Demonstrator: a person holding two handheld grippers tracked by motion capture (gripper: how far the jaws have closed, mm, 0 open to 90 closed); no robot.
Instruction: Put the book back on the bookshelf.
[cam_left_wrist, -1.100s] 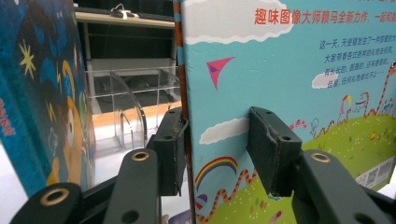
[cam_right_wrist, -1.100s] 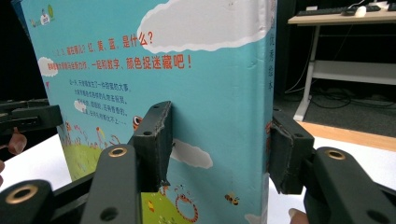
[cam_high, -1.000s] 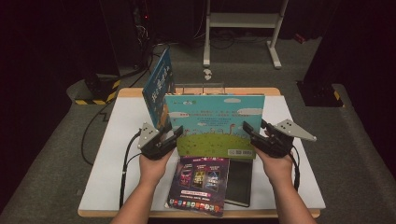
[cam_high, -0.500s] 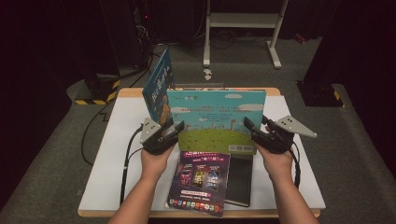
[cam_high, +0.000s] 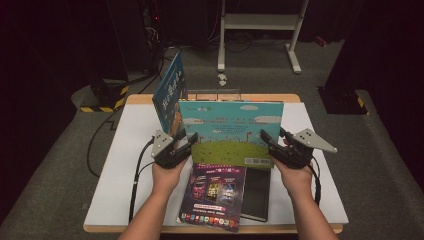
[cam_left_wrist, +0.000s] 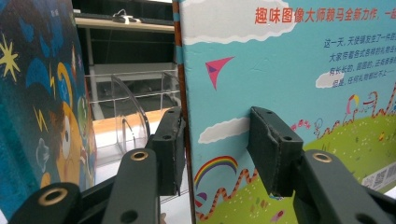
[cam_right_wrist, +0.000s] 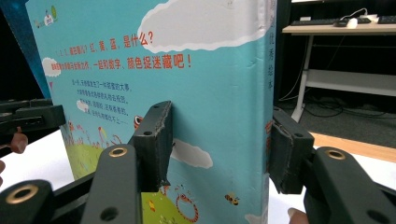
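our left claw (cam_high: 186, 143) grips the left edge of a large light-blue picture book with clouds and a green hill on its cover (cam_high: 231, 131); in the left gripper view its two black jaws sit on either side of that edge, closed against the board. our right claw (cam_high: 266, 141) clamps the opposite edge of the same book, and the right gripper view shows one jaw on the printed cover and the other on the spine side. between the two claws the book stands upright, held above the middle of the white tabletop with a wooden rim (cam_high: 125, 150), its cover facing us. just behind its left part, a darker blue picture book (cam_high: 169, 92) leans upright near a clear plastic rack (cam_high: 212, 94). in front of the held book, close to us, a dark purple booklet with bright panels (cam_high: 215, 192) lies flat, partly over a black book (cam_high: 256, 187).
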